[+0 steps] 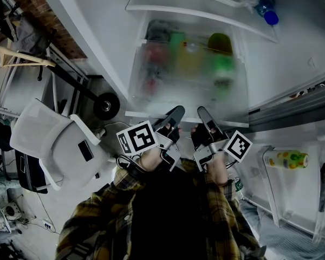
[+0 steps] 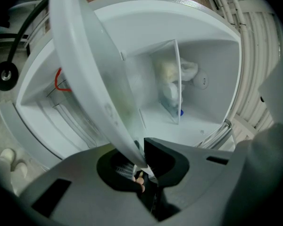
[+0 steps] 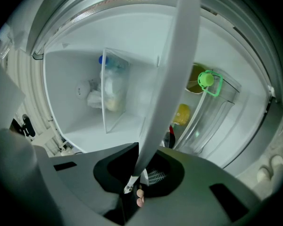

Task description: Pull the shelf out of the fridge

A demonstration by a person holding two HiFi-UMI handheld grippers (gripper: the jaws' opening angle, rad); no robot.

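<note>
The frosted glass shelf with white trim sticks out of the open fridge, its front edge towards me. My left gripper is shut on that front edge left of the middle. My right gripper is shut on it just to the right. In the left gripper view the shelf's white edge runs down as a slanted band into the left gripper, pinched between its jaws. In the right gripper view the shelf's edge comes down from the top and ends clamped in the right gripper.
An upper shelf holds a bag and a blue-capped bottle. Blurred green and red items show through the frosted glass. A spotted bottle lies in the door rack at right. A white chair stands at left.
</note>
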